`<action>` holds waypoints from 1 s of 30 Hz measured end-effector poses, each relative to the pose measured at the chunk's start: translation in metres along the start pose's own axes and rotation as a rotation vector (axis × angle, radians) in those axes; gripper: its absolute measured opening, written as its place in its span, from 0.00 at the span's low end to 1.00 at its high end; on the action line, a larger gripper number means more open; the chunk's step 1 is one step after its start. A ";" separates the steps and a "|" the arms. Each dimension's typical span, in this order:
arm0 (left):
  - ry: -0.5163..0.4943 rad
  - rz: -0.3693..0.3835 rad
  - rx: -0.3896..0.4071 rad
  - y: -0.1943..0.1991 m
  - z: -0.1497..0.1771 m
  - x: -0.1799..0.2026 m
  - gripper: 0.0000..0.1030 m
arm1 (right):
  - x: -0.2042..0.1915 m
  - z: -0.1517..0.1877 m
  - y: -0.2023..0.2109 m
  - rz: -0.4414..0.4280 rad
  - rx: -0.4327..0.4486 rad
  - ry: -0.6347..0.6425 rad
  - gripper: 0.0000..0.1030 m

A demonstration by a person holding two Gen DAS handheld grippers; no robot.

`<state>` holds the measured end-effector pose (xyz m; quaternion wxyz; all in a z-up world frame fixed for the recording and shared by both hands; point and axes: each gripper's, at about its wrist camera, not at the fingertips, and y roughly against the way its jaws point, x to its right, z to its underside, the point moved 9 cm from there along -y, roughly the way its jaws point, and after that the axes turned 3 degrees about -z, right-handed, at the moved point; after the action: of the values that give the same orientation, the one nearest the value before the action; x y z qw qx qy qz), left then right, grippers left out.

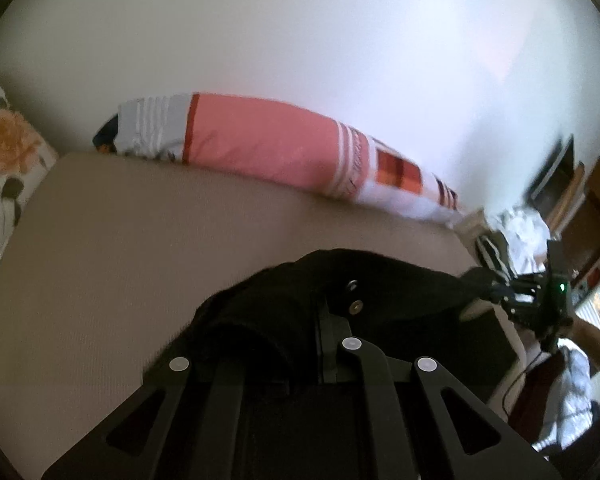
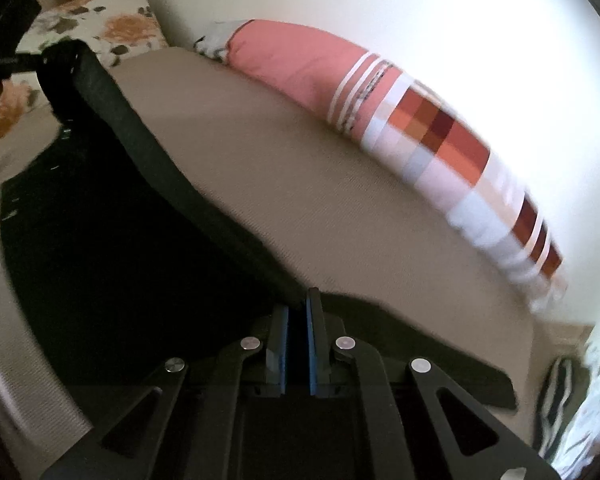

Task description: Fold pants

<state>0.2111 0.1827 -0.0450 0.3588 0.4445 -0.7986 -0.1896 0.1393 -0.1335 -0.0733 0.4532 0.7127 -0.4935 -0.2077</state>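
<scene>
We have the black pants on the tan bed, both tongs clamped on the waistband: left tongs, right tongs. Lifting stage; next, carry that edge over, evenly.

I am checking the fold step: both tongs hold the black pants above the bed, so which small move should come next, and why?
Probably carry the held edge across and lower it: both the left tongs and the right tongs are shut on the pants, whose edge hangs stretched between them above the bed.
</scene>
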 end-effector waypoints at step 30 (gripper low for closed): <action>0.266 -0.234 -0.326 0.073 0.187 -0.023 0.78 | -0.092 0.124 -0.037 -0.214 -0.159 -0.067 0.06</action>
<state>0.0381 0.2379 -0.1344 0.5034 0.4911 -0.6463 -0.2964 0.0269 -0.1028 -0.1814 0.4667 0.7158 -0.4114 -0.3171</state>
